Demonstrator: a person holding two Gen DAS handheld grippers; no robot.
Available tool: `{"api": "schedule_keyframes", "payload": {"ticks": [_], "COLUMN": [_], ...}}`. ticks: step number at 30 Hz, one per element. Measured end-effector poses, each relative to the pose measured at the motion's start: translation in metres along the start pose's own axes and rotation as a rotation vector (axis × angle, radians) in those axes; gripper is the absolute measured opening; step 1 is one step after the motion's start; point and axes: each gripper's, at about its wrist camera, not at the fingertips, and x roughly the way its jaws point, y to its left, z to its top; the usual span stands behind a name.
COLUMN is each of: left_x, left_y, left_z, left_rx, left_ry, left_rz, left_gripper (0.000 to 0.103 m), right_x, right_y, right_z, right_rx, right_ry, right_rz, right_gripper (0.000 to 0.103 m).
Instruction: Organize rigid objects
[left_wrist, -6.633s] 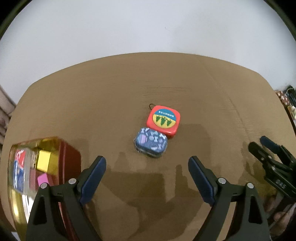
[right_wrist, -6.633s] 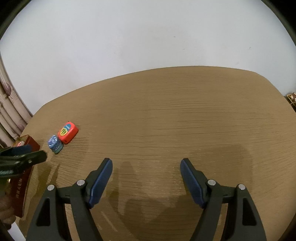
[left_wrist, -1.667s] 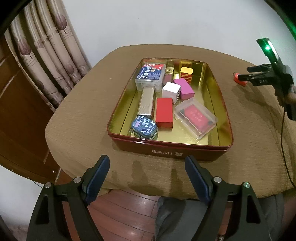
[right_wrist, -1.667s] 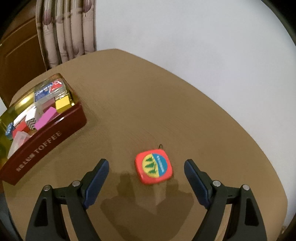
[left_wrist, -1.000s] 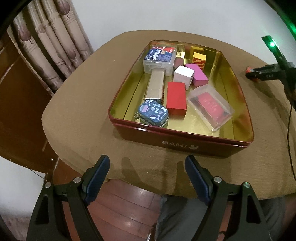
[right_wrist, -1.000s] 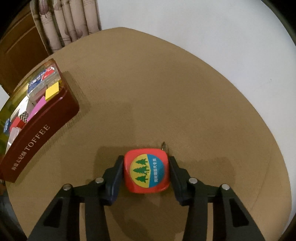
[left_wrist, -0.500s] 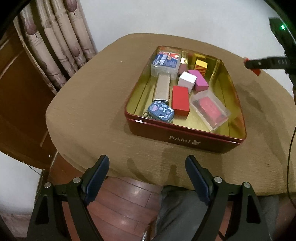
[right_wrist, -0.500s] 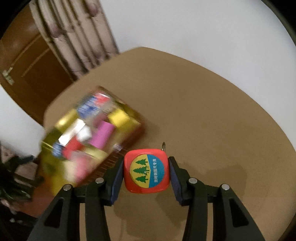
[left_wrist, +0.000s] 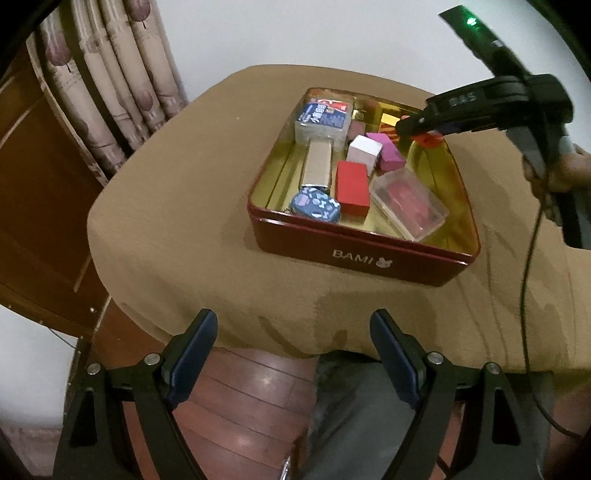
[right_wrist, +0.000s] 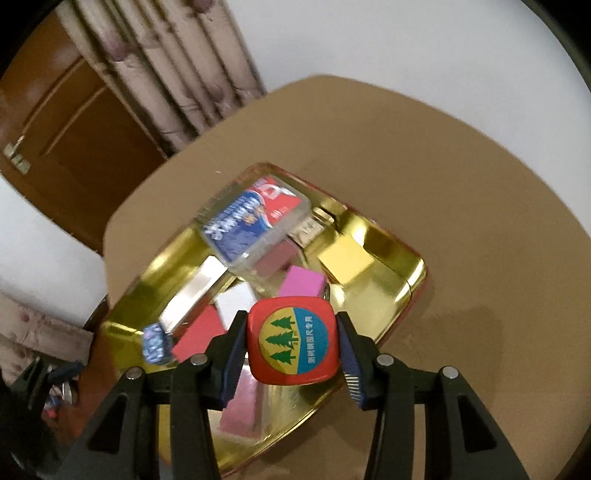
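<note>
Table (left_wrist: 192, 206): covered in a tan cloth, it lies ahead of both tongs; its near edge hangs just beyond the left tongs' tips.
Tin (left_wrist: 364, 254): a red tin with a gold inside and "BAMI" on its near wall, it sits on the table ahead of the left tongs and slightly to their right; in the right wrist view its gold floor (right_wrist: 384, 284) spreads directly beneath and beyond the right tongs.
Right tongs (right_wrist: 291, 349): the blue pads pinch the red tape measure from both sides, above the tin's interior; in the left wrist view they (left_wrist: 413, 131) reach in from the right over the tin's far right corner.
Left tongs (left_wrist: 291, 354): spread wide with nothing between the pads, held off the table's near edge, over wooden floor and a grey trouser leg.
Clear case (left_wrist: 408, 205): transparent with something red inside, it lies in the tin's near right part.
Card box (right_wrist: 255, 225): clear, with a blue and red label, at the tin's far end, beyond the right tongs.
Red tape measure (right_wrist: 293, 341): square with rounded corners and a tree emblem, gripped between the right tongs' pads, clear of the tin floor.
Red block (left_wrist: 352, 186): lies in the tin between the blue patterned case and the clear case.
Blue patterned case (left_wrist: 314, 204): rests inside the tin against its near wall, left of the red block.
</note>
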Motion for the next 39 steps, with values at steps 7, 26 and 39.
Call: {"api": "schedule_keyframes", "payload": {"ticks": [7,26,39], "left_x": [0.003,0.002,-0.006], "left_y": [0.004,0.018,0.015], "left_z": [-0.001,-0.002,-0.005], "left_rx": [-0.011,-0.066,-0.041], "left_ry": [0.007,0.016,-0.061], "left_rz": [-0.012,-0.042,-0.018], "left_gripper": [0.082,0.082,0.082], "right_x": [0.009,0.028,-0.023], "right_y": [0.004,0.029,0.049], "right_z": [0.001,0.008,-0.002], "right_rx": [-0.008,-0.026,0.032], "right_ry": [0.017,0.086,-0.130], "right_rz": [-0.111,-0.301,-0.172], "right_gripper": [0.047,0.048,0.050]}}
